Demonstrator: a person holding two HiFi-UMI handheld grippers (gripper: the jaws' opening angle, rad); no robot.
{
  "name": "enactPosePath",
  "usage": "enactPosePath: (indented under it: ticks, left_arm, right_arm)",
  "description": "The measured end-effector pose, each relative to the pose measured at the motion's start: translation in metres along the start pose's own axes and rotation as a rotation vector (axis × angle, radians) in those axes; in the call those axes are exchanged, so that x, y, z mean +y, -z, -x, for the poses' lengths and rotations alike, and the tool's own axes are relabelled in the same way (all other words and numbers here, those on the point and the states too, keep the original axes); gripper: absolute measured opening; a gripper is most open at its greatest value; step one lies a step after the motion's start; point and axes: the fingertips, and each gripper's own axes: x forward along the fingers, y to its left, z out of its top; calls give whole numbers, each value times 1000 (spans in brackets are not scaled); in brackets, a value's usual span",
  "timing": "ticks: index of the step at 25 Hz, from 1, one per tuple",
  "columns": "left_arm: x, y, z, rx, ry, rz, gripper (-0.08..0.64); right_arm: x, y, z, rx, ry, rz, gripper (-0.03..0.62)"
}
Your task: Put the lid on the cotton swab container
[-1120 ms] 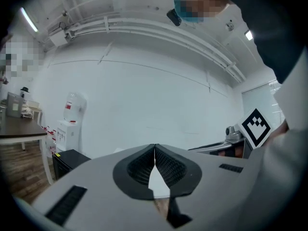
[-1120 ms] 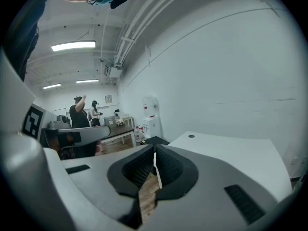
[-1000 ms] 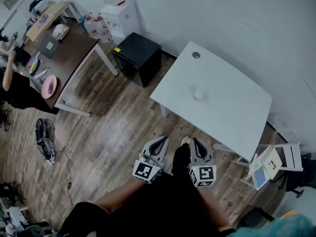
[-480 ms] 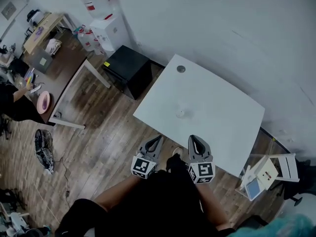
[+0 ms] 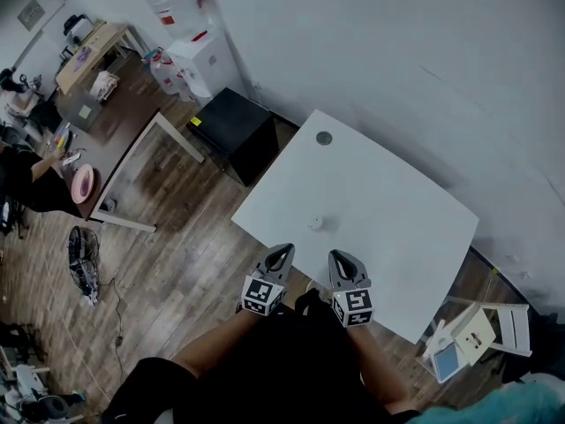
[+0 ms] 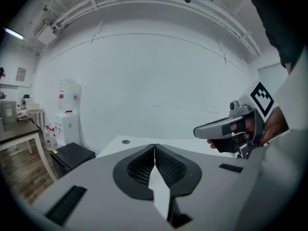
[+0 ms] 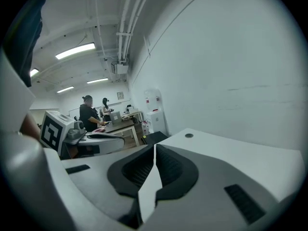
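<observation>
Small white round cotton swab container [image 5: 315,223] stands on white rectangular table [image 5: 397,210], near its edge. Grey disc [image 5: 324,137] at twelve o'clock. Left gripper [image 5: 282,251] and right gripper [image 5: 341,257] at six, jaws together, empty. Black box-shaped cabinet [image 5: 231,126] at ten, on brown wooden floor [image 5: 177,263].

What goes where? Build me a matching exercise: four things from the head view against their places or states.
1. small white container
2. black cabinet
3. pink dish
4. left hand-held gripper

A. on the brown desk
B. jaws shut, nothing between them
C. on the white table
D. on the floor, between table and water dispenser

Pairs: 1-C, 2-D, 3-A, 4-B
</observation>
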Motion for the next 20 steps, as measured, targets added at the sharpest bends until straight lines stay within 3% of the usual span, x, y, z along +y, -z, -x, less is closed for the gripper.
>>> enactPosePath:
  ticks: [6,13,17,20]
  left_arm:
    - [14,42,-41,87,-21,-76,14]
    - [25,98,-80,187,66,-111,25]
    - [28,120,-100,233,98,-143,137]
    - [32,139,-114,281,112,-148,170]
  right_arm:
    - [-29,17,-11,50,-4,-9,37]
    - [-34,28,-19,93,-23,11,37]
    - [-38,31,-21,102,-35,15,37]
    - [-42,43,-32,126,-43,22,37]
